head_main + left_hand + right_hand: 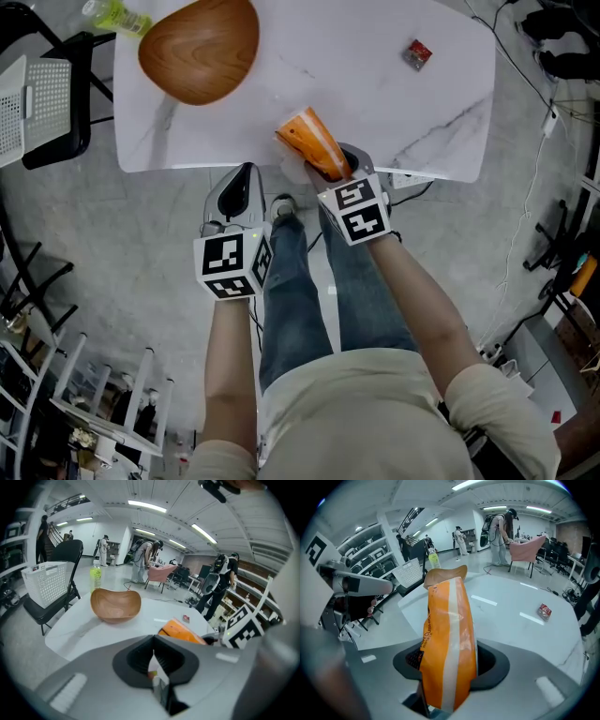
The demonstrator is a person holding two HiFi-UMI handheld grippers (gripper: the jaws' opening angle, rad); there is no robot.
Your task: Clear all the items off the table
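A white marble table (375,103) carries a wooden bowl (199,47) at its far left and a small red packet (418,53) at its far right. My right gripper (345,167) is shut on an orange bag with a white stripe (314,141), holding it just above the table's near edge. In the right gripper view the bag (447,634) stands upright between the jaws of the right gripper (445,677) and hides part of the bowl (440,576). My left gripper (245,183) hangs shut just off the near edge, left of the bag. In the left gripper view the left gripper (154,667) shows nothing clearly held.
A green bottle (117,16) stands at the table's far left corner. A white basket (23,103) sits on a black folding chair (56,141) left of the table. Cables lie on the floor at the right. People stand far off in the room.
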